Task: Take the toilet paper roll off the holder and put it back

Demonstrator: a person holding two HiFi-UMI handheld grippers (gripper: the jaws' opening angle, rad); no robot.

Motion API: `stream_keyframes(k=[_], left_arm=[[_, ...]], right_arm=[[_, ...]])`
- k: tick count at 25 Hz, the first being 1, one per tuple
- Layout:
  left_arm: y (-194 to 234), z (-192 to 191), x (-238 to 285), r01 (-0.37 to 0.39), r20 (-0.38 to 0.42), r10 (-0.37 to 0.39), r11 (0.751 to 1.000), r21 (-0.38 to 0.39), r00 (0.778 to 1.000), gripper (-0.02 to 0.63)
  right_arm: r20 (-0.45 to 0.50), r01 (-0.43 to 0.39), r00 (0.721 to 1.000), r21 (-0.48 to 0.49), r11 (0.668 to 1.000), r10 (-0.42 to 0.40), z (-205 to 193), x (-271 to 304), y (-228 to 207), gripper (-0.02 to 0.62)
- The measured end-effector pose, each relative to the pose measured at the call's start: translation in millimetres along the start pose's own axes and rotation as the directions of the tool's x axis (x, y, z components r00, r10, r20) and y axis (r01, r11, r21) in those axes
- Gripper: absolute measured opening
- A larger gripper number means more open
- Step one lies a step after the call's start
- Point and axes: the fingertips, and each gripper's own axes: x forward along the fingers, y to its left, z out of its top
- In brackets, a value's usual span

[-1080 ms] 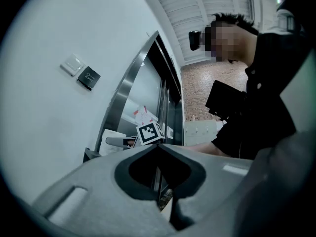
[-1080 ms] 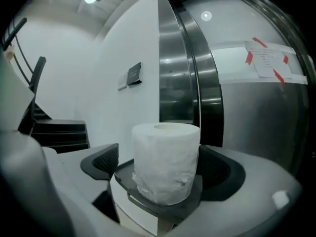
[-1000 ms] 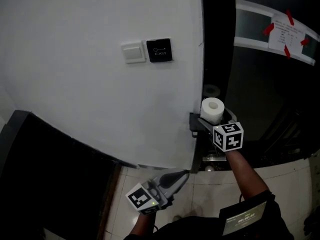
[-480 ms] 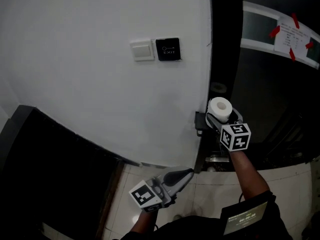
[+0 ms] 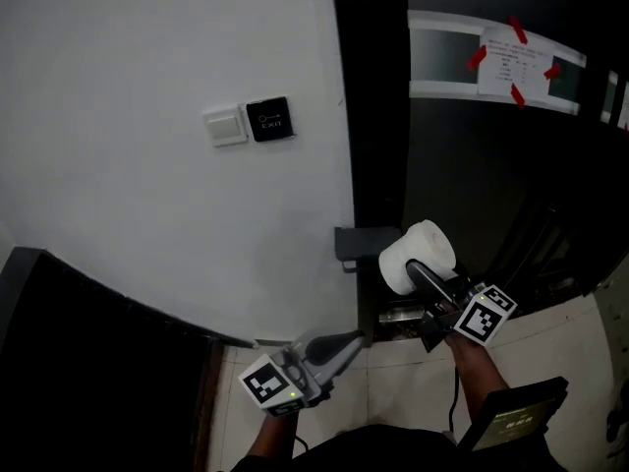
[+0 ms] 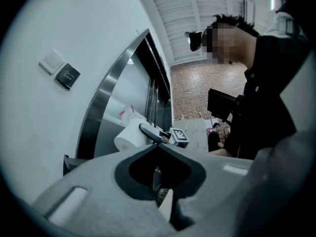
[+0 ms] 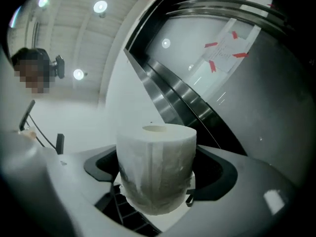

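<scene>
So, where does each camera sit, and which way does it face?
Head view: on the person's head, facing steeply down the wall; shows left gripper, right gripper, forearms.
Left gripper view: on that gripper, facing up along the wall; shows its shut jaws, the person's torso.
Right gripper view: on that gripper, facing up to the ceiling; shows its jaws, which have just been closing, gripping the roll.
Shared: all show the roll; the first two, the switch.

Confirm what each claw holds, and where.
Right claw holds the toilet paper roll by its curved sides, jaws just closed onto it. Left claw shut, empty.
</scene>
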Motion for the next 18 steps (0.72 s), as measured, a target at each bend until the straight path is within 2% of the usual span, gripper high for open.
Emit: stream_keyframes(k=[3, 7, 18], left_arm=[[-9.8, -3.9, 10.9, 0.028, -0.014, -0.028, 1.0, 0.008, 1.0, 0.002], [-21.6, -12.8, 22.1, 0.044, -0.051, -0.044, 0.999, -0.001, 0.998, 0.002], [-33.2, -16.4, 32.9, 0.055, -0.079, -0.051, 0.998, 0.044, 0.996, 0.002]], right_arm=[[0.038, -0.034, 0.999, 0.018, 0.999, 0.034, 5.1, -47.7, 12.0, 0.436], [0.095, -0.032, 0.995, 0.048, 0.998, 0.027, 7.4, -92.1, 18.0, 0.436], [0.131, -0.048, 0.991, 0.095, 0.994, 0.035, 8.8, -103.5, 22.7, 0.436]])
